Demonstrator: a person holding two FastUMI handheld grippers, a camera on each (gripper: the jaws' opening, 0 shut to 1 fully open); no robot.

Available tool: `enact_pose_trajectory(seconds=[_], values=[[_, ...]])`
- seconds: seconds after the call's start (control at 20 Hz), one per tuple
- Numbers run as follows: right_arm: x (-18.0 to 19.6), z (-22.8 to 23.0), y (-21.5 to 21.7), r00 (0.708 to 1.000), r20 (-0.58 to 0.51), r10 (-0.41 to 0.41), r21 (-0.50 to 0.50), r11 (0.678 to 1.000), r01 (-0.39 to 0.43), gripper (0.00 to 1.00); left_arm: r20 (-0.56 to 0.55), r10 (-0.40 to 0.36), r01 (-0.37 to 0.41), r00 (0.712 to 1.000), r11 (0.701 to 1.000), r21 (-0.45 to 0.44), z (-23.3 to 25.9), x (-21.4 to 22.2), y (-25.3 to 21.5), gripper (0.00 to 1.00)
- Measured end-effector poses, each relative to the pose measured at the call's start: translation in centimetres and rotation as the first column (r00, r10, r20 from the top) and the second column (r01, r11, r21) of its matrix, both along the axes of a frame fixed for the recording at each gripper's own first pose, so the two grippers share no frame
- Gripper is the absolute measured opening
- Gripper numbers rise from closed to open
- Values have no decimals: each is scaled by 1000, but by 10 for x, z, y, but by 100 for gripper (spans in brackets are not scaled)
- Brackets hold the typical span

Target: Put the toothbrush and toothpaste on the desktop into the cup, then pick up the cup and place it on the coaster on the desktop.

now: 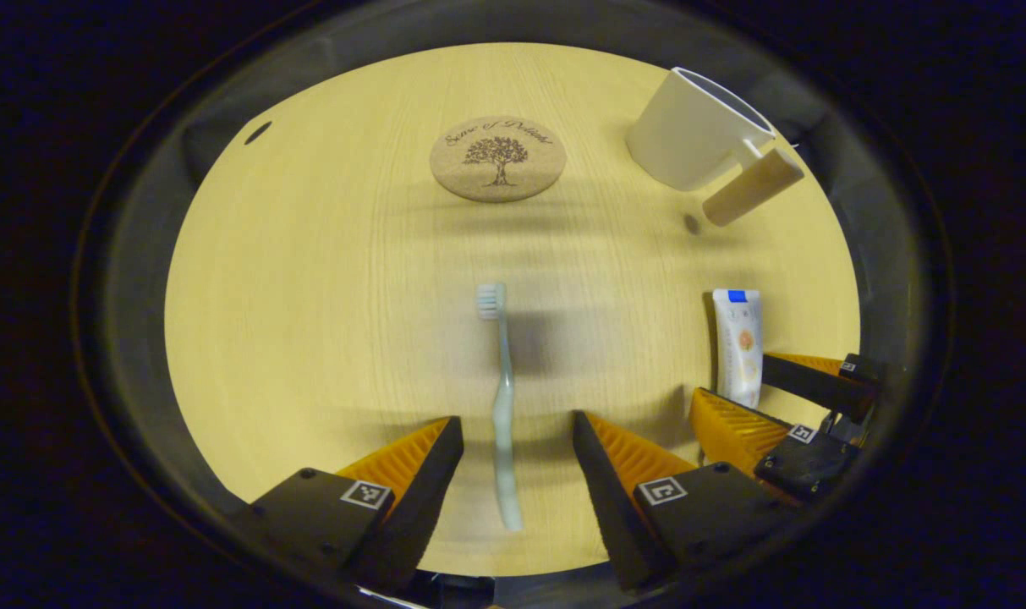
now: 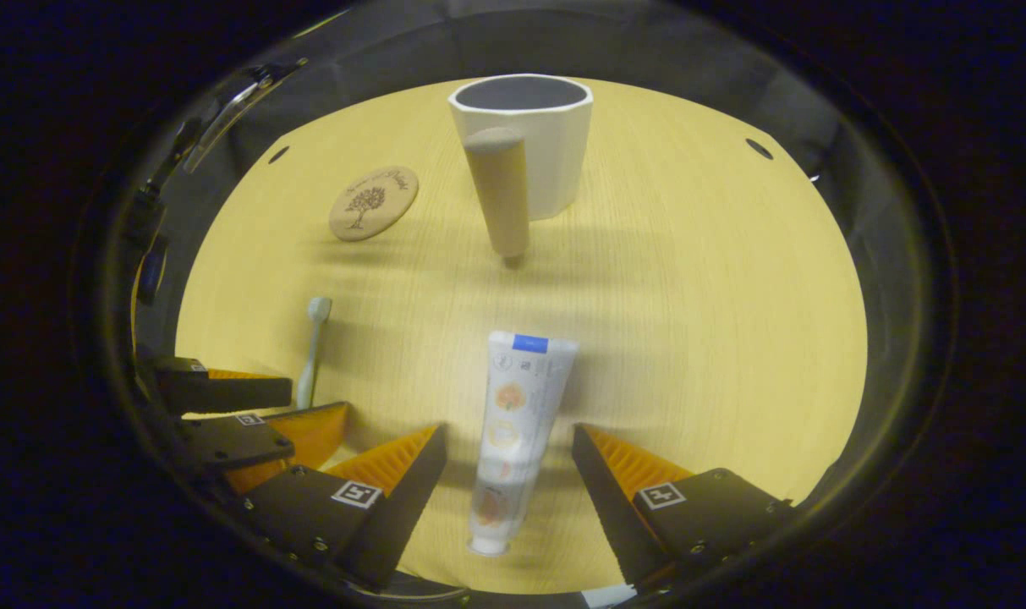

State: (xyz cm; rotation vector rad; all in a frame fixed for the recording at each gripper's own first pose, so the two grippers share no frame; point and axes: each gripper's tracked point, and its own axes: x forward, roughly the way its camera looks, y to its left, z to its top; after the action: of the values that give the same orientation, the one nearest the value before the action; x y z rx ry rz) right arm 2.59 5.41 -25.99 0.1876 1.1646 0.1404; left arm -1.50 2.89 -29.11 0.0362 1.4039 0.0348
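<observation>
Both grippers are straddling their targets with fingers spread wide and gripping nothing, the left gripper (image 1: 513, 440) around the toothbrush (image 1: 503, 406), the right gripper (image 2: 508, 448) around the toothpaste (image 2: 517, 423), both lying flat on the desktop (image 1: 309, 296), seemingly readying simultaneous pickups for the cup (image 2: 534, 144).

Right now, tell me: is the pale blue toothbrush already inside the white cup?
No, the pale blue toothbrush lies flat on the wooden desktop, apart from the white cup.

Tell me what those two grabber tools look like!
Each tool, the left tool and the right tool, has two wedge-shaped fingers with ribbed inner faces, tapering toward the tips. Behind them sit dark blocky mounts with small screws, each carrying a little square black-and-white marker sticker.
</observation>
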Motion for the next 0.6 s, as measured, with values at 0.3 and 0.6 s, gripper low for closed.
enact_pose_trajectory(seconds=[0.3,0.6], values=[[0,-4,-6,1000,-7,5,-51,999,-6,79,27,-16,16,1000,1000,11,2,1,-5,55],[-1,-3,-7,1000,-7,26,-70,997,-26,49,86,-46,46,995,999,8,6,0,-6,30]])
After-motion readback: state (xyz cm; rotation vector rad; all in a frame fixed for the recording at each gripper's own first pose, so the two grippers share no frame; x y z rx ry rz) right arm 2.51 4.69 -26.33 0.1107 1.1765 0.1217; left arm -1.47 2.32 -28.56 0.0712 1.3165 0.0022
